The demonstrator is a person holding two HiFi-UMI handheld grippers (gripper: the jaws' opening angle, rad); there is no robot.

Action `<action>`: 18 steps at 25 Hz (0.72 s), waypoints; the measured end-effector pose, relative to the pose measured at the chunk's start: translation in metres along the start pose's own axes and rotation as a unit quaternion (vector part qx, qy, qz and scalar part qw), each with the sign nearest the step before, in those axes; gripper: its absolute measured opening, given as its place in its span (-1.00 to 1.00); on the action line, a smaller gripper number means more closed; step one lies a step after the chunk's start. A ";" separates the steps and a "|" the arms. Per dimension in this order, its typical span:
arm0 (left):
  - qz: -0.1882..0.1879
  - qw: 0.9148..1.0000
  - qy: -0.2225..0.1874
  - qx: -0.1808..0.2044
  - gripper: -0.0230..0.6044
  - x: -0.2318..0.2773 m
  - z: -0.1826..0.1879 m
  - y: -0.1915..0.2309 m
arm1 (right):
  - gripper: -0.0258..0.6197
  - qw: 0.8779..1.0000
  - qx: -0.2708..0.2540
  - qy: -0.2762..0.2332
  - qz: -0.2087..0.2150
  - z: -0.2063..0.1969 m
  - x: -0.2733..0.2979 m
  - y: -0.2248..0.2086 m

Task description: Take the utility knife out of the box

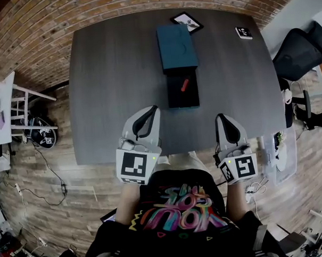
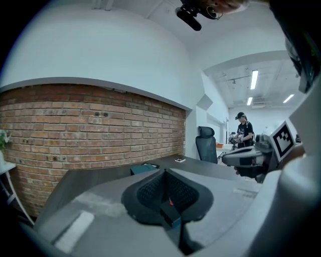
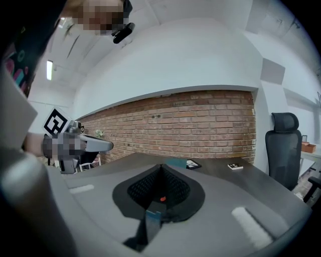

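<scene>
In the head view, a black box tray [image 1: 182, 92] lies open at the middle of the dark table [image 1: 110, 74], and a red utility knife [image 1: 184, 85] rests inside it. Its teal lid [image 1: 176, 46] lies just beyond, touching the tray. My left gripper [image 1: 153, 108] hovers at the near table edge, left of the tray, jaws shut and empty. My right gripper [image 1: 220, 117] hangs to the tray's right, also shut and empty. In the left gripper view the knife [image 2: 171, 201] shows as a red speck past the closed left gripper [image 2: 164, 171]. The right gripper [image 3: 160, 166] frames the same knife [image 3: 162, 199].
A framed picture [image 1: 186, 22] and a small marker card [image 1: 243, 33] lie at the table's far edge. A black office chair [image 1: 299, 52] stands to the right, a white stool [image 1: 27, 107] to the left. A person [image 2: 244, 131] stands far off in the room.
</scene>
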State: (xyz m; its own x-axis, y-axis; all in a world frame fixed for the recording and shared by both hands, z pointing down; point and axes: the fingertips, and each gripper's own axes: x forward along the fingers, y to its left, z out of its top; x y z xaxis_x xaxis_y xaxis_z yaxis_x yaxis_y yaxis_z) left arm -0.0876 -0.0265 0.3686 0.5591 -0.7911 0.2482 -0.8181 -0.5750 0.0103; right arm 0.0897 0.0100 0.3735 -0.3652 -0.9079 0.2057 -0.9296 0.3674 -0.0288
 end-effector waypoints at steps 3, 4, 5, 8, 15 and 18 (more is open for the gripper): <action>0.007 1.000 0.002 -0.006 -0.92 0.026 0.014 0.006 | -0.92 1.000 0.001 -0.005 0.011 0.010 0.024 -0.017; 0.012 1.000 0.003 -0.009 -0.92 0.034 0.018 0.008 | -0.92 1.000 0.000 -0.007 0.016 0.013 0.033 -0.022; 0.014 1.000 0.003 -0.003 -0.92 0.042 0.021 0.010 | -0.92 1.000 0.000 -0.009 0.022 0.017 0.041 -0.027; 0.017 1.000 0.002 0.025 -0.92 0.062 0.030 0.018 | -0.92 0.999 -0.003 -0.015 0.040 0.028 0.063 -0.039; 0.041 0.999 0.014 0.029 -0.92 0.096 0.043 0.029 | -0.92 0.997 -0.009 -0.022 0.078 0.042 0.099 -0.064; 0.044 0.998 0.025 0.028 -0.92 0.108 0.043 0.029 | -0.92 0.996 -0.003 -0.014 0.089 0.038 0.108 -0.073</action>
State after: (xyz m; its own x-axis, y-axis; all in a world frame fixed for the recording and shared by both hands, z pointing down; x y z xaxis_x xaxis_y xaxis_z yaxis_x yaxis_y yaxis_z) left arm -0.0447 -0.1376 0.3546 0.4766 -0.8284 0.2942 -0.8544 -0.5153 -0.0669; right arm 0.1165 -0.1231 0.3604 -0.5261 -0.8331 0.1709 -0.8494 0.5247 -0.0569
